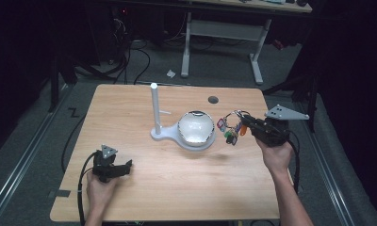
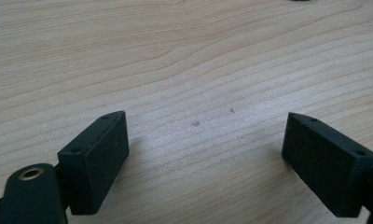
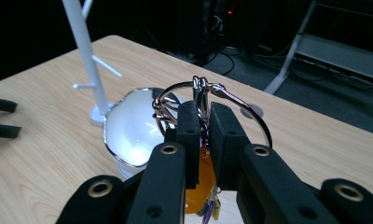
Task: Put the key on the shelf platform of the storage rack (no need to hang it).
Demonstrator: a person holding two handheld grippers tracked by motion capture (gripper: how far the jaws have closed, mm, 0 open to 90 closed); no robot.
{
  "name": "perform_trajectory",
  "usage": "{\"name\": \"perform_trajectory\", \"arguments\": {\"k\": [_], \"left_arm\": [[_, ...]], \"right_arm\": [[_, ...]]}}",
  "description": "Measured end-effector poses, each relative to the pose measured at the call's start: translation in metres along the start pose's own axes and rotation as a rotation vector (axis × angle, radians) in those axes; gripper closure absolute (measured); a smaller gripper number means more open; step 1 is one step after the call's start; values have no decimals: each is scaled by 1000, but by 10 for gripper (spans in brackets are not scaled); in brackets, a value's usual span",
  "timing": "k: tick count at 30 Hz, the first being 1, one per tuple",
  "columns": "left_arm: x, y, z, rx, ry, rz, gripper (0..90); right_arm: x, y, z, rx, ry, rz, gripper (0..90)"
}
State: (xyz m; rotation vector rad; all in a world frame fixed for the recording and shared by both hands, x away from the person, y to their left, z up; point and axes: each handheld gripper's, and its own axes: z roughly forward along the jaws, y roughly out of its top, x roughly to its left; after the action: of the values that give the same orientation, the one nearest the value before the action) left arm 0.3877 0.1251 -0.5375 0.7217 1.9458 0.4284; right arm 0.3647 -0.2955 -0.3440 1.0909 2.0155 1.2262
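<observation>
The right claw is clamped on a bunch of keys, held up off the counter. In the right gripper view its two black jaws stand almost together, pinching the metal where it joins a big silver ring; the ring arches above the jaw tips, and an orange tag hangs below them. In the high view the coloured tags dangle just ahead of the claw. Just beyond the keys sits a shiny bowl on a white base, and past that a white stand with small pegs rises upright from the same base.

The left claw rests low on the near side of the counter, well apart from the bowl. Its jaws are spread wide with nothing between them, bare wood showing in the gap.
</observation>
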Motion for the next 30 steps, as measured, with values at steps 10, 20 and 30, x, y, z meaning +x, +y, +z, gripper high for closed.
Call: {"name": "perform_trajectory", "arguments": {"k": [10,20,30], "left_arm": [[0,0,0,1,-1,1,152],[0,0,0,1,-1,0,153],[0,0,0,1,-1,1,153]], "right_arm": [[15,21,-1,-31,43,-29,836],[28,38,5,-50,92,-59,836],[41,53,18,-59,138,-85,836]]}}
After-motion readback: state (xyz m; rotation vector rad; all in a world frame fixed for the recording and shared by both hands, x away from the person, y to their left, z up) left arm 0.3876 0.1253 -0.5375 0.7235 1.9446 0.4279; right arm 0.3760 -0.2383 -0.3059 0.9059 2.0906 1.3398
